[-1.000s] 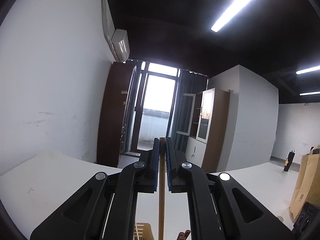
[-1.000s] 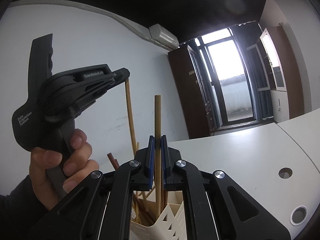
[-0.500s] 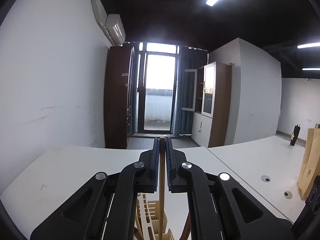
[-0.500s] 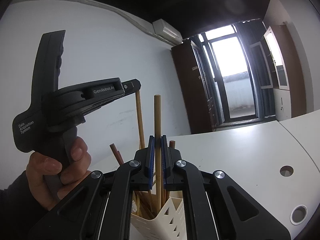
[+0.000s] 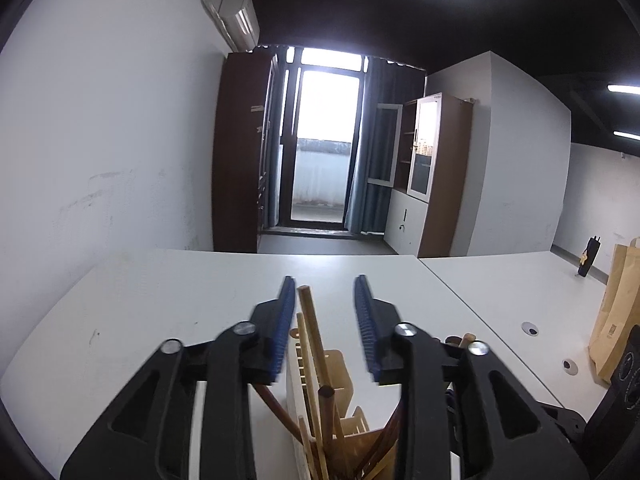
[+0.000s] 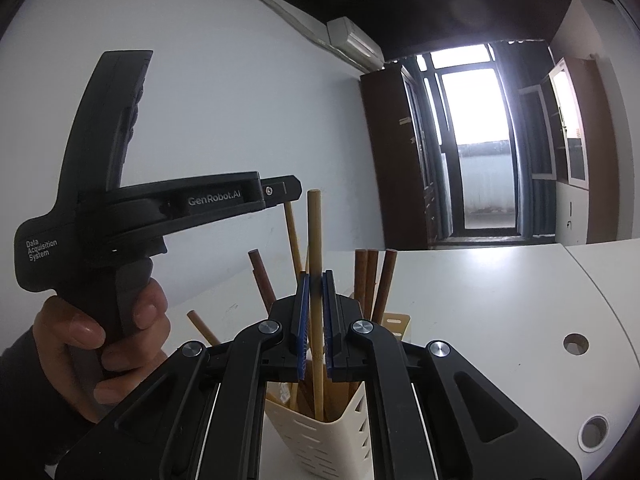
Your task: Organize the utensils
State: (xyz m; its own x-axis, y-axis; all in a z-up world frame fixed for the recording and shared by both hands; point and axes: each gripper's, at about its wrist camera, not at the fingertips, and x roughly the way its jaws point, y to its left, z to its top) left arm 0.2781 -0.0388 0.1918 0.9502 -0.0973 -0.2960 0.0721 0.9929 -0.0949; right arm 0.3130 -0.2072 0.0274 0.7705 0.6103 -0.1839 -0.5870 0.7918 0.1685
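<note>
White desk (image 5: 160, 292) runs across the foreground in both views, with bare white walls, a dark wardrobe and a bright balcony door (image 5: 324, 148) at the back of the room, plus an AC unit (image 6: 352, 40) high on the wall. So the cream slotted utensil holder (image 6: 332, 436) sits on the desk right under both grippers, stuffed with wooden sticks, some pale and some dark brown, all leaning out at different angles. Left gripper (image 5: 323, 312) has its jaws spread well apart, blue pads showing on both sides, and it's holding nothing. One pale wooden chopstick (image 5: 312, 328) stands tilted in the gap, closer to the left pad, but I can't tell whether it actually touches it; its lower end goes down into the holder among the others. A dark brown stick (image 5: 326, 404) pokes up just below it. From the right wrist view you can see the left gripper from the side, the person's left hand (image 6: 100, 344) wrapped around its black handle, "GenRobot.AI" printed on the body. Right gripper (image 6: 315, 304) is clamped on a pale bamboo chopstick (image 6: 315, 232), held pretty much upright, top end sticking well above the pads and the bottom end down inside the holder. Three brown sticks (image 6: 374, 280) stand just right of it. Couple of round cable holes (image 6: 575, 344) in the desk off to the right.
</note>
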